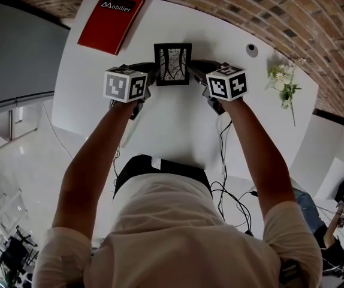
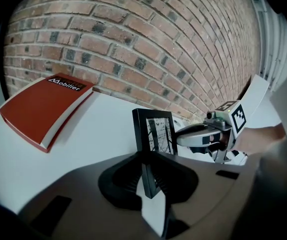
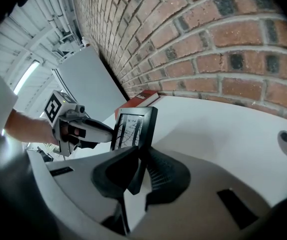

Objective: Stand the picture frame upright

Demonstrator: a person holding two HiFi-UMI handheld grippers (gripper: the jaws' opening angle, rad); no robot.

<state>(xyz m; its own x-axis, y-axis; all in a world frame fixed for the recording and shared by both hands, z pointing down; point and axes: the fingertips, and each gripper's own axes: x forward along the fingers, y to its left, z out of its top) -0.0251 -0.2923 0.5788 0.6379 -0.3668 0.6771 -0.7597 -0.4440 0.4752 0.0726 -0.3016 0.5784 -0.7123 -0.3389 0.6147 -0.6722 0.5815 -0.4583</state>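
A black picture frame (image 1: 172,63) with a black-and-white print stands upright on the white table (image 1: 178,131), between my two grippers. My left gripper (image 1: 151,74) has its jaws closed on the frame's left edge; in the left gripper view that edge (image 2: 152,176) sits pinched between the pads. My right gripper (image 1: 195,71) grips the opposite edge, and in the right gripper view the frame (image 3: 133,129) rises from between its pads (image 3: 156,174). Each gripper view shows the other gripper beyond the frame: the right gripper (image 2: 203,136) and the left gripper (image 3: 81,129).
A red book (image 1: 111,20) lies at the table's far left, near the brick wall (image 2: 148,39). A sprig of white flowers (image 1: 283,83) and a small round disc (image 1: 252,49) are at the far right. Cables (image 1: 229,191) hang off the near table edge.
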